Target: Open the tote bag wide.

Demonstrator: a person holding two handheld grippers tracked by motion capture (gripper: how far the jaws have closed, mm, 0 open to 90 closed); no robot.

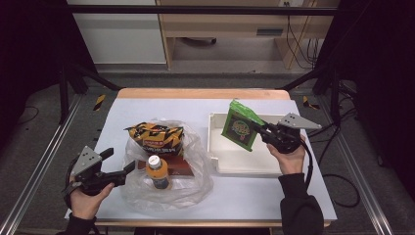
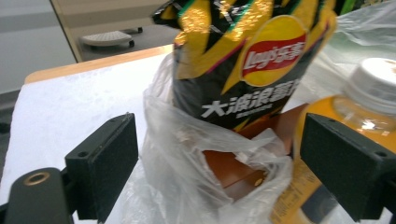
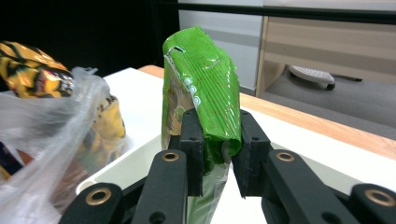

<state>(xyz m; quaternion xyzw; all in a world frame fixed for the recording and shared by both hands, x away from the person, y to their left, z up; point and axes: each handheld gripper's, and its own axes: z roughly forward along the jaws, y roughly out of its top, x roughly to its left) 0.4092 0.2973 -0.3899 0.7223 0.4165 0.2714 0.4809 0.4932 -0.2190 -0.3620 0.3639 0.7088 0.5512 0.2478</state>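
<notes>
Lay's logo on black-yellow chip bag (image 2: 243,60), Chinese characters beneath.

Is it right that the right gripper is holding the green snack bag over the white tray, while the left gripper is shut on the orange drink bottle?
Not quite. The left gripper is open; the left gripper view shows its fingers spread apart beside the clear plastic bag, not pressing on the orange drink bottle. The right gripper does hold the green snack bag over the white tray.

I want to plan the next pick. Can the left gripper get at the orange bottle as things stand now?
Probably yes. The left gripper is open beside the orange bottle, but the plastic bag wraps around it, so the jaws might catch the film.
</notes>
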